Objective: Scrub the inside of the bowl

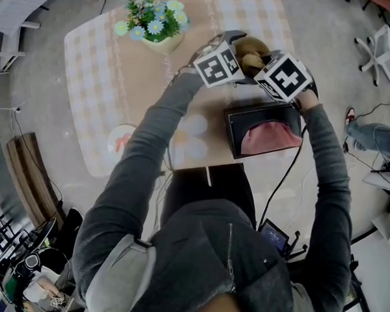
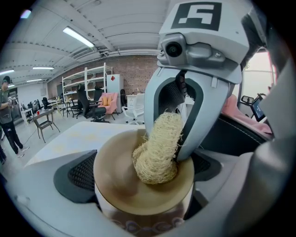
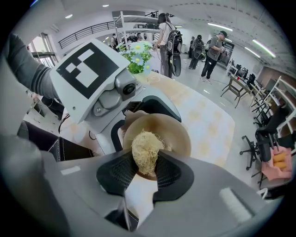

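A brown bowl [image 2: 118, 183] is held up above the table, and my left gripper [image 2: 143, 172] is shut on its sides. A pale straw-coloured loofah scrubber [image 2: 157, 150] presses against the bowl's inside, near its right wall. My right gripper [image 3: 145, 173] is shut on that scrubber [image 3: 145, 152], with the bowl [image 3: 173, 134] just beyond it. In the head view the bowl [image 1: 250, 54] sits between the two marker cubes, high over the table's far side.
A checked tablecloth covers the table [image 1: 95, 68]. On it are a flower pot [image 1: 155, 23], a white plate [image 1: 122, 140] and a black box with a pink cloth [image 1: 265, 131]. People [image 3: 213, 48] stand far off in the room.
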### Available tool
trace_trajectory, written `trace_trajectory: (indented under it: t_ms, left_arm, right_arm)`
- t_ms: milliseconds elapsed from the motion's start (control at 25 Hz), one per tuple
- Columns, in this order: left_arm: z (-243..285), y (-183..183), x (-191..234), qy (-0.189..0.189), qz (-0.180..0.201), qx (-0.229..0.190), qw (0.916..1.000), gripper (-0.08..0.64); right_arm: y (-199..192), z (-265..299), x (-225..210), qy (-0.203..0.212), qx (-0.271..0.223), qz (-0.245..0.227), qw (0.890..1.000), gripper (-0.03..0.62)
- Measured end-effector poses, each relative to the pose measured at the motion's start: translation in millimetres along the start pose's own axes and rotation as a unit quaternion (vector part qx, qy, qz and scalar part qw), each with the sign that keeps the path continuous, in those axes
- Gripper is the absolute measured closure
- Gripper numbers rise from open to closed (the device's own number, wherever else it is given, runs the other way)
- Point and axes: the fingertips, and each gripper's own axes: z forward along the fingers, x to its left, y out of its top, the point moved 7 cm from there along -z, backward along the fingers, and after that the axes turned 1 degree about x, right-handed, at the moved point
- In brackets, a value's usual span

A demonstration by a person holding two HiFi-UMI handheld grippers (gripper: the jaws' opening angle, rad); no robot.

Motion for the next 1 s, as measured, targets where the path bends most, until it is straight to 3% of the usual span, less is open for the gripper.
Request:
trace_trajectory:
  t_ms: [680,1000]
  left_arm:
    - [-0.2,-1.7,-1.4,-0.001,-0.001,0.000,1.0000,-0.040]
    - [-0.3,0.1,-2.2,0.000,0.000,0.001,1.0000,-0.040]
  right_arm:
    - [10.7,5.7,-3.3,0.056,-0.016,-0.022,0.998,0.494]
    - [15.8,6.5,-3.9,0.051,-0.025,-0.026,0.998,0.494]
